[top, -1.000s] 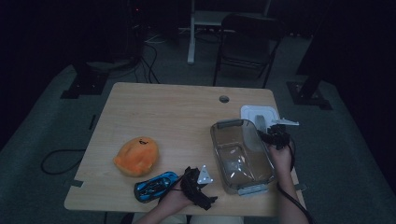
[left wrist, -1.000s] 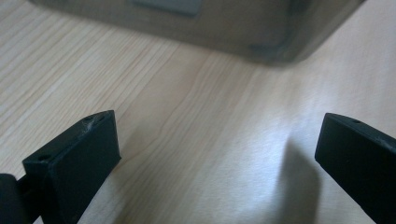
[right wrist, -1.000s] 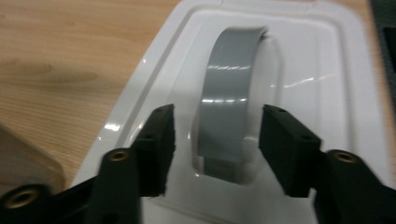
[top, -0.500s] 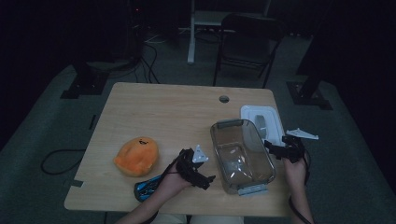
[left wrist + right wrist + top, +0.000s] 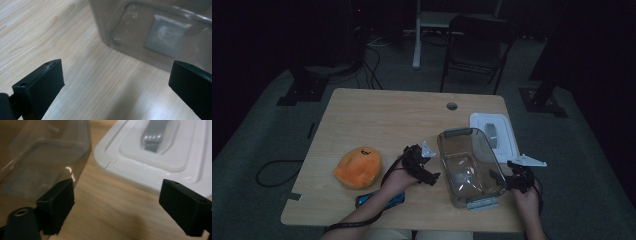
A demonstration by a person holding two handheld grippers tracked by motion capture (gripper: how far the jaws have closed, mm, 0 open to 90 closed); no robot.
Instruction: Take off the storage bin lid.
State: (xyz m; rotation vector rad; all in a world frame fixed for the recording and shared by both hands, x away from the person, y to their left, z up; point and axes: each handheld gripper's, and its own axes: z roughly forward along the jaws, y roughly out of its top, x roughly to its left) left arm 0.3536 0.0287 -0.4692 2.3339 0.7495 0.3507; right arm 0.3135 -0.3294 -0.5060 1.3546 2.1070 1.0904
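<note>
A clear plastic bin (image 5: 469,165) stands open and empty on the right half of the wooden table (image 5: 387,120). Its white lid (image 5: 493,134) with a grey handle lies flat just beyond it. My left gripper (image 5: 428,173) hovers at the bin's left side, open, with only tabletop between its jaws (image 5: 115,82); the bin wall (image 5: 155,32) is close ahead of it. My right gripper (image 5: 513,175) is at the bin's near right corner. Its jaws have just been opening and stand open with nothing between them (image 5: 117,200), the bin (image 5: 42,152) to their left and the lid (image 5: 160,152) ahead.
An orange plush (image 5: 358,166) lies left of my left hand, and a blue toy car (image 5: 379,199) sits under that forearm near the front edge. There is a cable hole (image 5: 452,106) at the table's far side. A chair (image 5: 477,45) stands beyond the table.
My left gripper rose from the front edge by the car to the bin's left side. My right gripper drew back from the bin's far end near the lid to its near right corner.
</note>
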